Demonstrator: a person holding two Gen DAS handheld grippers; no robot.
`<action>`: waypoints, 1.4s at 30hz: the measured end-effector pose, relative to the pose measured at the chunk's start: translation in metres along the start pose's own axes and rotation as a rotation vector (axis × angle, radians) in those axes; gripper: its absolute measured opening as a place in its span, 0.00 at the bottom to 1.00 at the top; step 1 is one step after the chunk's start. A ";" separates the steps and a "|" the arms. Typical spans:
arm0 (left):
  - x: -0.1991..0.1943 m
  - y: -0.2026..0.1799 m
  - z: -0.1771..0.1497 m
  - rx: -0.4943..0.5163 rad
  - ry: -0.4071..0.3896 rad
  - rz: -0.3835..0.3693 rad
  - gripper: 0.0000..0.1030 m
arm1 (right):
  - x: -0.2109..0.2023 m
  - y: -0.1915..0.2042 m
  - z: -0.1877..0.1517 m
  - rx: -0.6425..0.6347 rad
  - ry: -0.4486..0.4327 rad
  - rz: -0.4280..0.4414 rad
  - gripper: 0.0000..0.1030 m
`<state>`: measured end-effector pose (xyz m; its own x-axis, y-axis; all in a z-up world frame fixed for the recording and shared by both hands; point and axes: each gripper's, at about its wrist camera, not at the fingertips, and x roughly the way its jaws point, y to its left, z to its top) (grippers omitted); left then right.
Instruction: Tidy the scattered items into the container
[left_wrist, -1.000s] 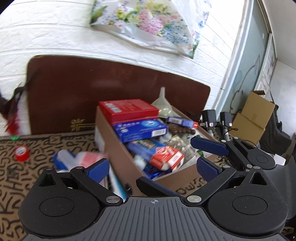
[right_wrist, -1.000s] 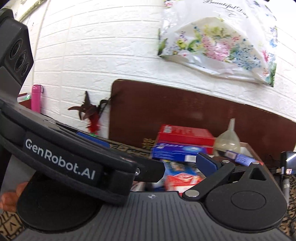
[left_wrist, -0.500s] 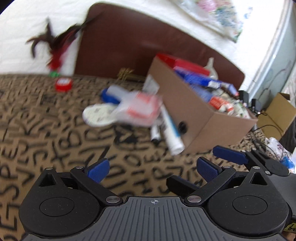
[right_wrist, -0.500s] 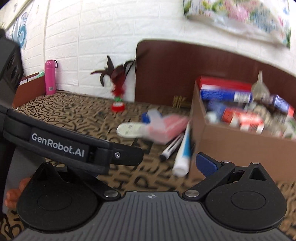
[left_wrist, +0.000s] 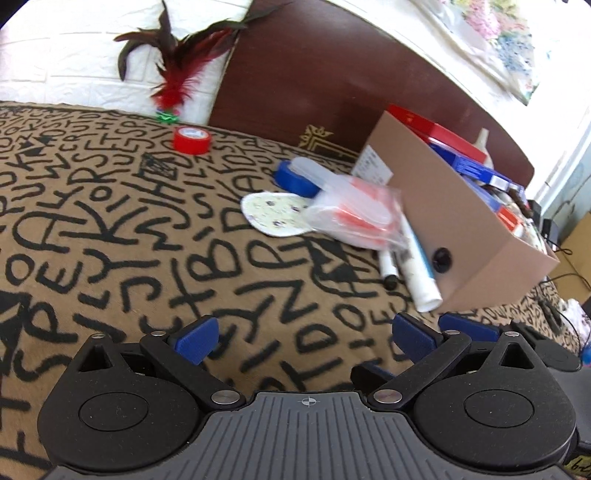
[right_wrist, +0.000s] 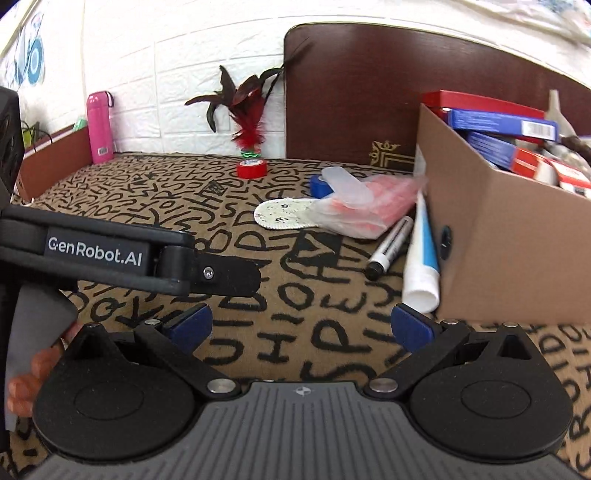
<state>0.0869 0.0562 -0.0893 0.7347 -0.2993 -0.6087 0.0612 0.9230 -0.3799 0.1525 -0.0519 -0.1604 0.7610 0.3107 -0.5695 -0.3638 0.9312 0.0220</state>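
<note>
Judging the risks largest first, the cardboard box (right_wrist: 506, 236) is the main one: it already looks heaped, with a red carton (right_wrist: 480, 101) and blue cartons (right_wrist: 502, 123) rising above its rim, so anything dropped on top could slide back out onto the counter (right_wrist: 258, 332). Next, the clear bag of pink pieces (right_wrist: 373, 206) lies partly over a speckled insole (right_wrist: 284, 212) and just beside the box wall; pinching it at a loose corner may drag the insole along or let the slippery film slip free. A white and blue tube (right_wrist: 421, 254) lies touching the box side, so there is little room for a finger to get behind it. The black-capped marker (right_wrist: 389, 245) beside it is round and may roll away. The red tape roll (right_wrist: 252, 168) and blue tape roll (right_wrist: 318, 184) sit farther back.

Both the left tongs (left_wrist: 303, 332) and the right tongs (right_wrist: 301, 325) are spread wide and empty, hovering low over the counter.

Readable writing: "GenRobot.AI" on the left device, and scrawled black letters across the cloth. Carton labels are too blurred to read.
</note>
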 end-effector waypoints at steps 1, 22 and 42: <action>0.002 0.003 0.001 0.000 0.000 0.001 1.00 | 0.003 0.001 0.002 -0.005 -0.002 -0.002 0.99; 0.063 -0.007 0.072 0.062 0.001 -0.136 0.81 | 0.088 -0.001 0.054 -0.213 -0.026 -0.186 0.76; 0.061 -0.016 0.054 0.113 0.020 -0.059 0.43 | 0.071 0.004 0.034 -0.280 -0.036 -0.241 0.15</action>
<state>0.1670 0.0361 -0.0828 0.7143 -0.3571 -0.6018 0.1803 0.9249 -0.3349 0.2236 -0.0198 -0.1727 0.8592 0.0997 -0.5018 -0.3007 0.8920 -0.3376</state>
